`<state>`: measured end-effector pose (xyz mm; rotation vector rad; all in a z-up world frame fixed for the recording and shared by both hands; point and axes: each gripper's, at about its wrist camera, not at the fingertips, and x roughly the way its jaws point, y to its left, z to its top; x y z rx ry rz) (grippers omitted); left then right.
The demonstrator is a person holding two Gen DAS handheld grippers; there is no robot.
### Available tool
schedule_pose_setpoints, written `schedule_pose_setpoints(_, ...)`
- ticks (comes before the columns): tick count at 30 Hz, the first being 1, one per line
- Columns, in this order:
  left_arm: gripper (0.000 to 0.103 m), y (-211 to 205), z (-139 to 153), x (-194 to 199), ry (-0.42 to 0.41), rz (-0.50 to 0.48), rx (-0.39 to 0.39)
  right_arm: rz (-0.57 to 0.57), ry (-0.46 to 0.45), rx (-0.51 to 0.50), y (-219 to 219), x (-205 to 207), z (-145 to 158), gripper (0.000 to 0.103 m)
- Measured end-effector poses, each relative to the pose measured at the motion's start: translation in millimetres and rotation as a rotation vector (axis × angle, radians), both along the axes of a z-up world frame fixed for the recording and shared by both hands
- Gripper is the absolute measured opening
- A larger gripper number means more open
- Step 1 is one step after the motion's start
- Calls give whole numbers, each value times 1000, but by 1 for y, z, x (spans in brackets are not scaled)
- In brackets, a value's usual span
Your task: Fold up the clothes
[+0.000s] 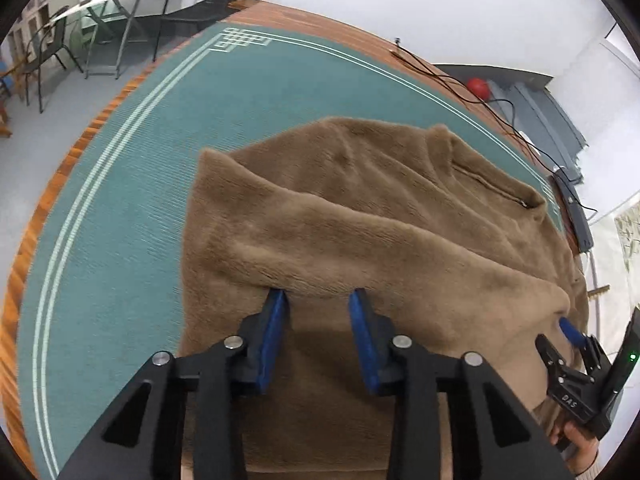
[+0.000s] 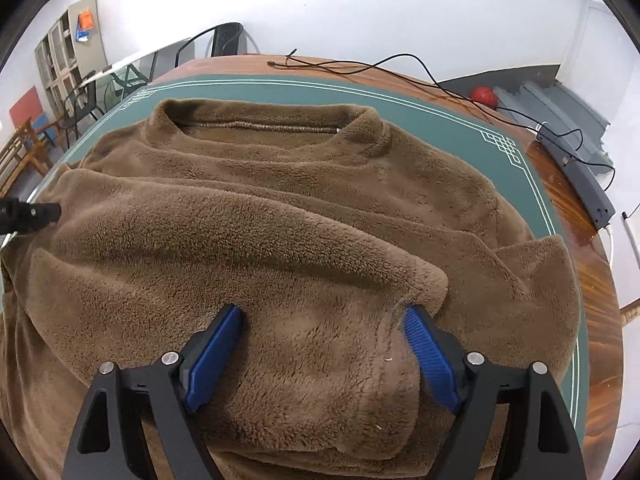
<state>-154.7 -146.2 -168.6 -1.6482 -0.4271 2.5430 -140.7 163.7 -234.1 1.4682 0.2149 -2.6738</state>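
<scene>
i see the green mat (image 1: 120, 184) covering the wooden table (image 2: 600, 280), and the brown fleece sweater (image 2: 280, 208) spread across it, a sleeve folded over its body. my right gripper (image 2: 320, 320) stands wide, fleece bulging between the pads without a pinch. my left gripper (image 1: 318, 300) is partly closed, tips against the fold, gripping nothing.
</scene>
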Motion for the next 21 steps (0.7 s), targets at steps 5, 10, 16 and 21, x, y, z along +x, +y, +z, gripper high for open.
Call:
schedule_pose_setpoints(5, 51, 3, 12, 7, 45, 3, -97, -53, 16, -63, 2, 5, 15, 85)
schedule_pose_setpoints(10, 54, -4, 0, 10, -7, 21, -99, -43, 5, 2, -4, 2, -8, 98)
schedule_pose_setpoints(16, 74, 9, 21, 43, 27, 13, -122, -57, -2, -96, 13, -2, -14, 102)
schedule_pose_setpoints(21, 78, 28, 36, 80, 44, 0, -139, -51, -41, -75, 11, -4, -8, 102)
